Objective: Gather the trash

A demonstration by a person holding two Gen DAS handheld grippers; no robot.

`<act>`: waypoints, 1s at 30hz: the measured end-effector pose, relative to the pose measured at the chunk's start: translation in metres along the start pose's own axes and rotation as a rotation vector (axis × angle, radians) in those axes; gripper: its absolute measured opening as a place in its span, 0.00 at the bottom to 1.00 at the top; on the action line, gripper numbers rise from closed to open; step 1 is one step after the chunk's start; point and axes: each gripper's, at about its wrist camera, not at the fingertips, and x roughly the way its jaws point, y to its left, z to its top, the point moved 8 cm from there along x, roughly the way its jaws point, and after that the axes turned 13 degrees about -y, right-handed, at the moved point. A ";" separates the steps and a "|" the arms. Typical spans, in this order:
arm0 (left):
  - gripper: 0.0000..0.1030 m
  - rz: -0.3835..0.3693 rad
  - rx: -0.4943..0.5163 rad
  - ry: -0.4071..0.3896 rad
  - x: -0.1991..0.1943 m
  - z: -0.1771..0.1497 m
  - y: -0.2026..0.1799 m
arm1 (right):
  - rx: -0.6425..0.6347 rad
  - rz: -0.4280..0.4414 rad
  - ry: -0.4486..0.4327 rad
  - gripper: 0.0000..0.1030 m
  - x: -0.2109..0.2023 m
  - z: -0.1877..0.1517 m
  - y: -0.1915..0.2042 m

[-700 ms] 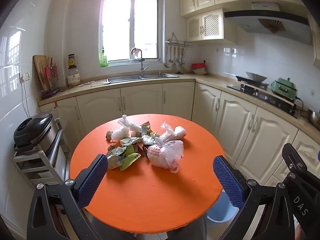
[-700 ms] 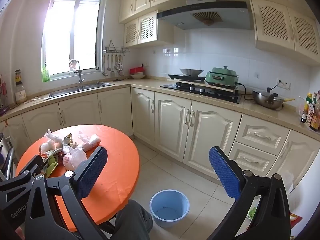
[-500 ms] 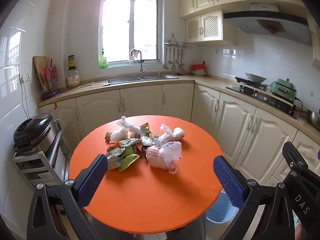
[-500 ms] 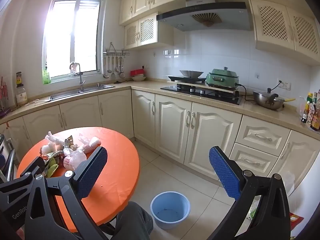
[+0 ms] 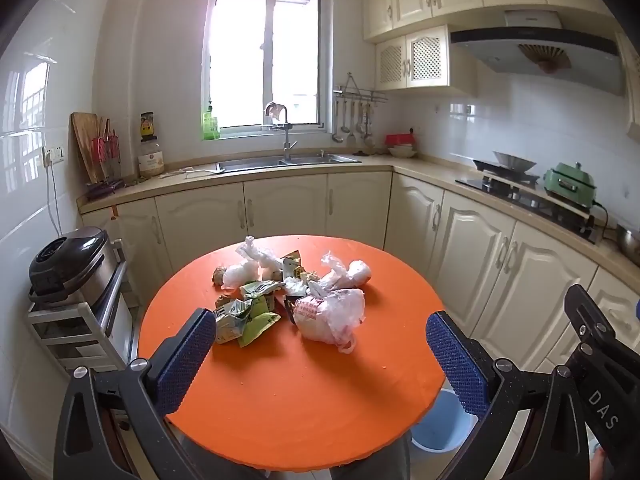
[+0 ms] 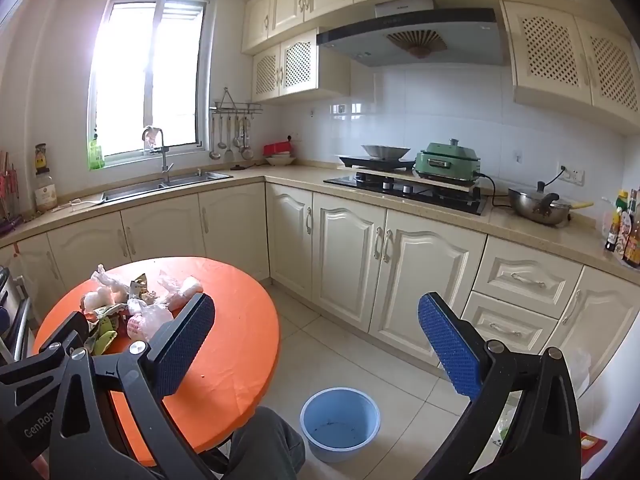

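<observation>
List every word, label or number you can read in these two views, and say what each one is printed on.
"DAS": on the black frame of the right gripper, at the left wrist view's right edge.
"GenRob", cut off by the edge: on the black frame of the left gripper, in the right wrist view.
Too small or blurred: the print on the crumpled green wrappers, the counter's yellow-labelled jar and the dark sauce bottles.

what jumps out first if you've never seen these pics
The round orange table fills the middle of the left wrist view, with a heap of crumpled wrappers and plastic bags on its far half. A blue bucket stands on the floor tiles beside the table.
</observation>
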 end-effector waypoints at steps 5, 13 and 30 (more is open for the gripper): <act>0.99 0.001 -0.008 0.002 0.002 0.001 0.001 | -0.004 0.001 0.002 1.00 0.002 -0.001 -0.002; 0.99 0.006 -0.018 -0.002 0.001 0.001 0.004 | -0.015 0.000 -0.006 1.00 -0.001 0.001 -0.002; 0.99 0.012 -0.022 0.000 0.003 0.001 0.004 | -0.039 -0.016 -0.021 1.00 -0.005 0.004 0.003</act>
